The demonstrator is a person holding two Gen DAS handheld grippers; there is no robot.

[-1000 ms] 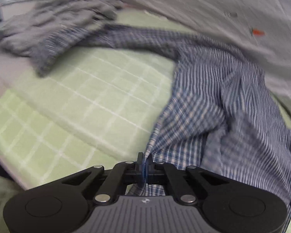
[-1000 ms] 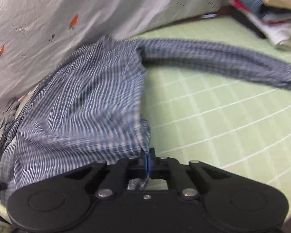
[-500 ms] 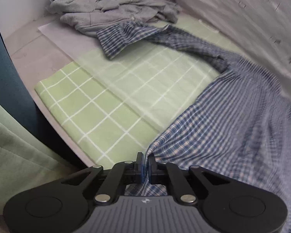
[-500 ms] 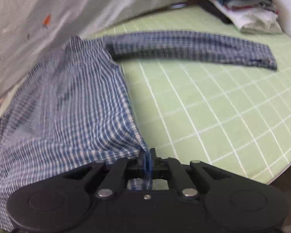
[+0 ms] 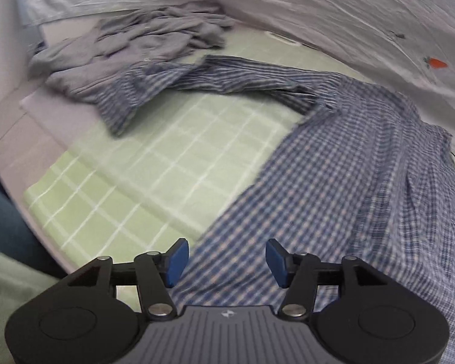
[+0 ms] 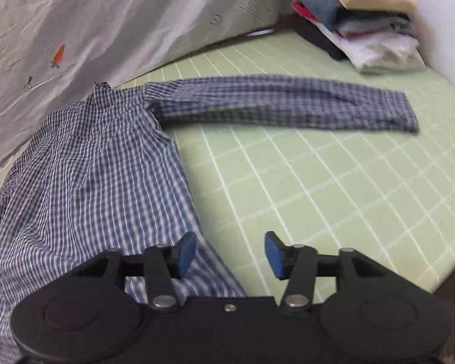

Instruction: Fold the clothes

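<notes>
Blue checked shirt lies spread flat on the green bed sheet, sleeves out, so it can be folded. Left tool and right tool are opening, pressing on nothing, over its bottom edge.

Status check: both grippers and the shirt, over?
Left gripper, right gripper: jaws opening, gripping nothing. Blue checked cotton shirt spread flat, sleeves out. Nothing in the way.
</notes>
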